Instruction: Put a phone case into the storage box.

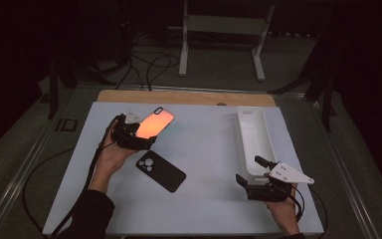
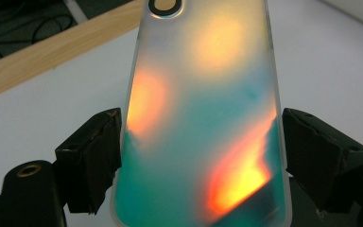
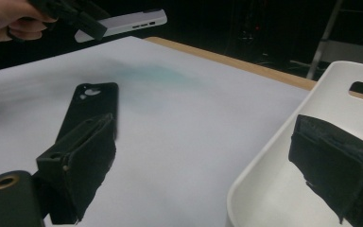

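Iridescent phone case (image 2: 203, 118) — both ends cut off by frame edges.

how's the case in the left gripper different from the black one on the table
The iridescent case shimmers orange and teal and is translucent; the black case is matt and opaque. The iridescent case is clamped by its long edges in the left gripper and lifted off the table, tilted; the black case lies flat on it, untouched. Both are phone-shaped with a camera cutout at one end.
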Demonstrator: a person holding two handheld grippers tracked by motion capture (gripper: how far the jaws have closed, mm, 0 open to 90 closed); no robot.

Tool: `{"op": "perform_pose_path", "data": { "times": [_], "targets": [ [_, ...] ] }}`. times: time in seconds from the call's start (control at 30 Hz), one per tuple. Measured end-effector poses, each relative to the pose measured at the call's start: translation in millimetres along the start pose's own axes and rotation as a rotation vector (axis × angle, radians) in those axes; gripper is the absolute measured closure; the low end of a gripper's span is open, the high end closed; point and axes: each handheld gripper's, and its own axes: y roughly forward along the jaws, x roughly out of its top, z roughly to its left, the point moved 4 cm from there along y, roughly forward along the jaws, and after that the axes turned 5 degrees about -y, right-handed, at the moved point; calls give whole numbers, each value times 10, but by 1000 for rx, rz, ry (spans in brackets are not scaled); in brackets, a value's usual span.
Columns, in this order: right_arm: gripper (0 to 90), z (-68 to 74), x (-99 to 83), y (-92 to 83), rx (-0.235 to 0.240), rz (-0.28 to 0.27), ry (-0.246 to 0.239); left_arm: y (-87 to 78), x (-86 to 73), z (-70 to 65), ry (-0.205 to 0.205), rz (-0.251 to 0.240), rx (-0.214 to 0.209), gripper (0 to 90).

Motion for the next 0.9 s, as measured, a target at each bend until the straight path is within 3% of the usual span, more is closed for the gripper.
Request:
{"op": "perform_pose_path", "data": {
  "times": [0.1,0.5,0.83,0.9],
  "targets": [
    [80,-10,23,24,23,1,29,-81,-13,-99,25,-20,-10,169],
    [80,-31,153,207,76,28,42,-278,-107,-528,107,-94,-61,169],
    [80,26,328,372,114,40,15,-312,-182,-692,120,-128,-83,168],
    [80,52,392,432,135,38,31,-325,-213,-814,142,-135,-112,168]
  ]
}}
